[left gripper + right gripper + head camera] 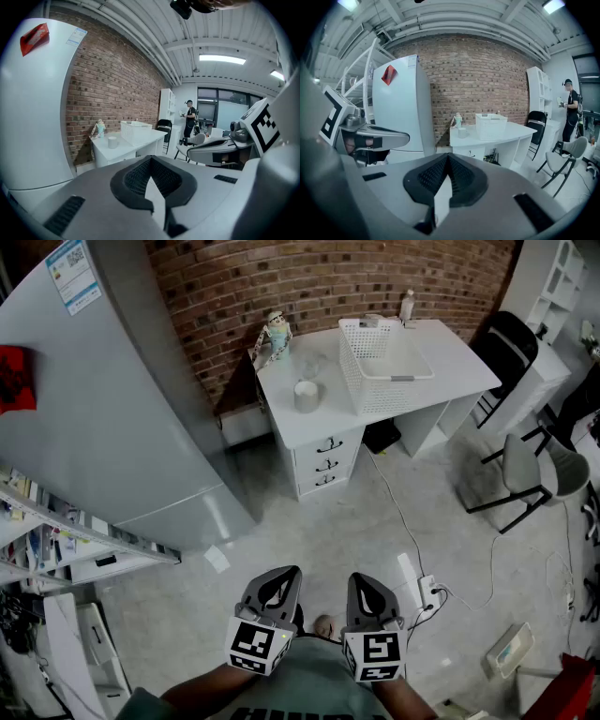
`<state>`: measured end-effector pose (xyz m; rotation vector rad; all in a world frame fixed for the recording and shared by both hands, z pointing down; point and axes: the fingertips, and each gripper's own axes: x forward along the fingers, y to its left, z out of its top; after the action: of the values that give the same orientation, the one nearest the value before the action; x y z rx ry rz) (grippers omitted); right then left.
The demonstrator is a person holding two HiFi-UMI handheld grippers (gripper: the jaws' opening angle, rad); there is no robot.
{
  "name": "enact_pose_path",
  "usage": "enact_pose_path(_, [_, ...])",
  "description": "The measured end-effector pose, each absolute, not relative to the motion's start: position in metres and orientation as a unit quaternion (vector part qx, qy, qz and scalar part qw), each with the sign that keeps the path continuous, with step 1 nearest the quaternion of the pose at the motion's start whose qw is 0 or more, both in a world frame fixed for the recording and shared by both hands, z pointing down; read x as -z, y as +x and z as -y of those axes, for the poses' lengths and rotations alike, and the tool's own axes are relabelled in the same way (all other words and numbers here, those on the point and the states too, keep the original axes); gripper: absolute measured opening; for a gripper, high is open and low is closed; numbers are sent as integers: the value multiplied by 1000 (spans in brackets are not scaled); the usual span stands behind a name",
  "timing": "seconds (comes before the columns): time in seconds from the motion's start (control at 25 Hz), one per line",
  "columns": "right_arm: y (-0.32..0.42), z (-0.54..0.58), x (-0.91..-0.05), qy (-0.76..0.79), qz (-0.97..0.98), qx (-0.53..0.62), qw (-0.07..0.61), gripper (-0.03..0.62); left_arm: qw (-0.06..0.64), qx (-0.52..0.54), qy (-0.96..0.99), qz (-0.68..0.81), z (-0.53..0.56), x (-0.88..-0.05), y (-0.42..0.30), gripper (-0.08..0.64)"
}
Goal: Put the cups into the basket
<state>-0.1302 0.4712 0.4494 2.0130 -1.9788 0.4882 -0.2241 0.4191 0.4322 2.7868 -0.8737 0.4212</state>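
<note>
Our left hand-held gripper (279, 589) and right hand-held gripper (368, 592) are pressed together and empty, so we should step to the white table (455, 357) and spread one around the white cylindrical cup (306, 395) near the white lattice basket (361, 382)

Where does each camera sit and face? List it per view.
Head view: on the head, looking steeply down at floor and desk; left gripper, right gripper and arms show.
Left gripper view: on the left gripper, along its shut jaws toward the desk; right gripper beside.
Right gripper view: same from the right gripper; left gripper beside.
All share the basket.
</note>
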Motion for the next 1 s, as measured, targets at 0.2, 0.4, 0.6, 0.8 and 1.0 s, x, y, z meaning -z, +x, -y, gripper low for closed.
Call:
enact_pose_path(0.2, [-127,-466,-449,698,682,-167,138,8,98,-144,941,291,-414,-434,-219,5])
enact_pose_path(0.4, [-124,-459,-447,697,683,-173,131,9,99,-141,943,286,-407,-433,-213,5])
enact_pose_path(0.6, [-125,-440,-440,693,690,-177,115,10,102,-139,944,283,-393,-431,-211,5])
enact_pose_path(0.8, [-121,-414,-432,700,683,-166,124,10,100,-130,947,277,-370,-424,-209,6])
enact_pose_path(1.0, [-121,-390,-422,713,670,-167,121,10,93,-121,952,266,-340,-412,-205,6])
